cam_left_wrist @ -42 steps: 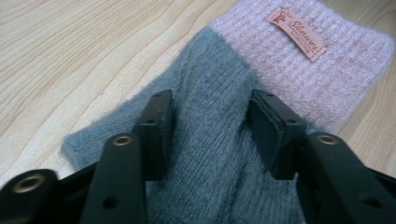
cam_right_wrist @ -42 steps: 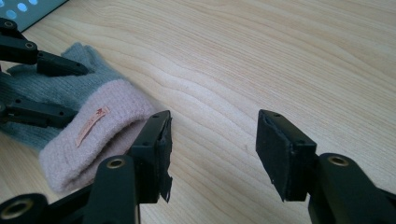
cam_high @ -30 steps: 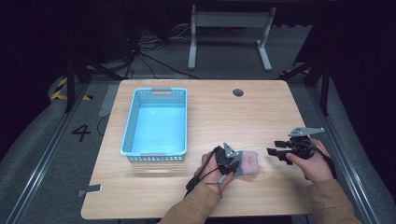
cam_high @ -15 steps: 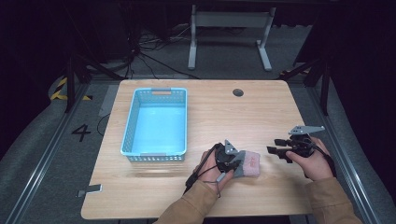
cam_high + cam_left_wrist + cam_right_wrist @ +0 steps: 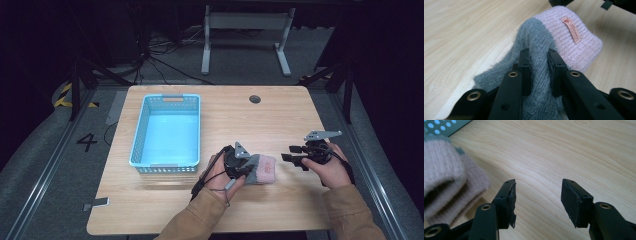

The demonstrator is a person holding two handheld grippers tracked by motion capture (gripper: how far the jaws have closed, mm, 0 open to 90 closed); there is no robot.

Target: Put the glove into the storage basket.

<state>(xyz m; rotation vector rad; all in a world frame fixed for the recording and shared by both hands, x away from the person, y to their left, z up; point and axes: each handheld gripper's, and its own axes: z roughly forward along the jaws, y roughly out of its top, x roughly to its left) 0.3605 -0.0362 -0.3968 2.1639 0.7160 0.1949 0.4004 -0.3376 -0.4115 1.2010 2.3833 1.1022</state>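
Little moved: left tongs point(image 5: 538, 72) still pinch grey-pink knit sock point(image 5: 564, 37); right tongs point(image 5: 537, 202) gape empty nearby.

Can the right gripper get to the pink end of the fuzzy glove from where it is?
Probably yes. The right gripper is open, and bare table lies between it and the glove. The glove's pink cuff faces it, while the left gripper pinches the grey part.
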